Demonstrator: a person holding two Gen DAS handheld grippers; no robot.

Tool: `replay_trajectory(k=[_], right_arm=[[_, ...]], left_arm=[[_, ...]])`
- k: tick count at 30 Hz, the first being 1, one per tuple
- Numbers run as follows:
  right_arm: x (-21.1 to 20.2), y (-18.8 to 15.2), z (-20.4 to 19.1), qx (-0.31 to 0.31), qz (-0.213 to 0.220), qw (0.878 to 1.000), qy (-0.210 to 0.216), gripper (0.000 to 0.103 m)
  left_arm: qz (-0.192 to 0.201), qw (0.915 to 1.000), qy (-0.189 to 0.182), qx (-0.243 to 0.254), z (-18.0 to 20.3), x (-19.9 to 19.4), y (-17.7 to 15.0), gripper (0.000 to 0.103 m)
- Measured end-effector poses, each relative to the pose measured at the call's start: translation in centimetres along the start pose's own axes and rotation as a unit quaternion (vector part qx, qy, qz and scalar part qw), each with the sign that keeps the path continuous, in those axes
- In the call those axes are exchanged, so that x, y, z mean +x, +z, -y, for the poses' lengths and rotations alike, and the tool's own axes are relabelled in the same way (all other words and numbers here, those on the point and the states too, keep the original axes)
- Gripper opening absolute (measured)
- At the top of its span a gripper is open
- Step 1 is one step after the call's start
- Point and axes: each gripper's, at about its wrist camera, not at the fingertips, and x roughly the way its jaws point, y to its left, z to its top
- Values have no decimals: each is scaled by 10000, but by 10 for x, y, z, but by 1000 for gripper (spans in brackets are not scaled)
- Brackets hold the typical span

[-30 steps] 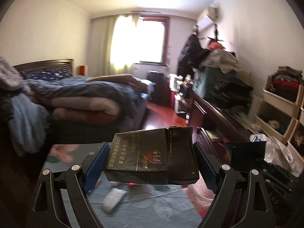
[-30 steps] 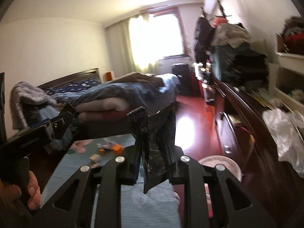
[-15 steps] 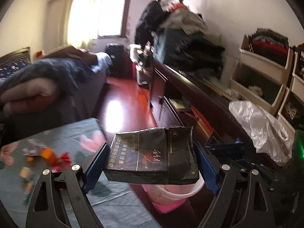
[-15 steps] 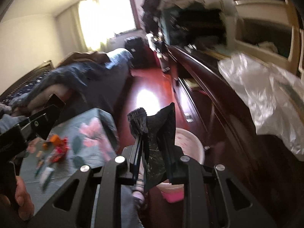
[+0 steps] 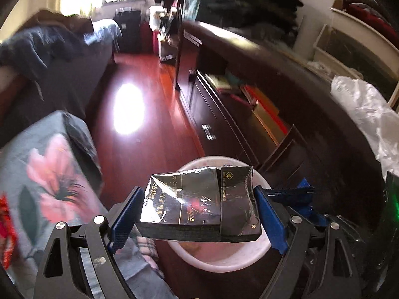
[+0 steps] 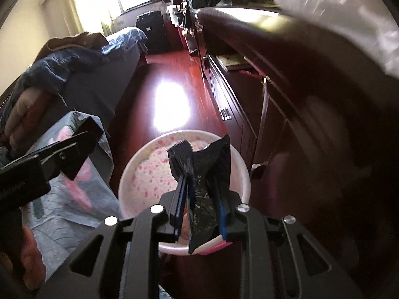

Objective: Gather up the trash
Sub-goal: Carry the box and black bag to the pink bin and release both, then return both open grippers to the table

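My left gripper [image 5: 197, 214] is shut on a black cigarette pack [image 5: 199, 206] with gold lettering and holds it just above the rim of a pink-and-white waste bin [image 5: 214, 259] on the floor. My right gripper [image 6: 199, 209] is shut on a crumpled black wrapper [image 6: 202, 184] and hangs over the same bin [image 6: 149, 172], whose inside is speckled pink. The left gripper's body [image 6: 49, 159] shows at the left of the right wrist view.
A table with a grey floral cloth [image 5: 42, 172] stands left of the bin. A dark wooden cabinet [image 5: 249, 99] with drawers runs along the right. A clear plastic bag [image 5: 369, 114] lies on its top. Red wooden floor [image 5: 139, 94] and a bed [image 5: 49, 57] lie beyond.
Both grippers swung right and tilted down, away from the table, to above the waste bin. Each still holds its piece of trash.
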Motion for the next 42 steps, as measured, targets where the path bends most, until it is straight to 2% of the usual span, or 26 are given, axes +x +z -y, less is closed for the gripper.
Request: replay_trajectory(k=[3,6,14,22,24,27,30,33,37,40,42], right_arm=[[12,-1,0,-24,-22,10000,10,38],[15,-1,0,-47,-24,10000,1,45],[16,-2,1,-41,-65,10000,-33,52],[-4,0,-20,-178,14,9998,83,62],[-14,-3,-32,-275,48,9995,123,71],[-31,-7,-53,-449,116,9985,283,77],[-48,-11,-79,-653,162,9965,497,84],[-64,-15,-111,-940,237,9928,701,86],[-81,-24,-157,-1337,311,9850,1043,87],[-88,-34,-197,-1667,290,9769,1304,87],[-88,-41,-224,-1900,251,9715,1394,87]], left_arm=[[-188,9995,-196,-132,-3,15,-1,93],[-194,9995,-164,-168,-4,17,-1,99],[-28,9997,16,-222,-10,8,3,99],[197,9988,317,-304,-27,-27,-1,99],[231,9982,391,-392,-34,-39,-3,99],[298,9964,618,-502,-49,-62,-13,99],[405,9917,1039,-633,-69,-89,-26,99],[501,9837,1534,-793,-99,-115,-41,99],[522,9670,2201,-1170,-157,-143,-61,99],[480,9557,2467,-1534,-207,-158,-76,99],[461,9511,2544,-1691,-237,-165,-82,99]])
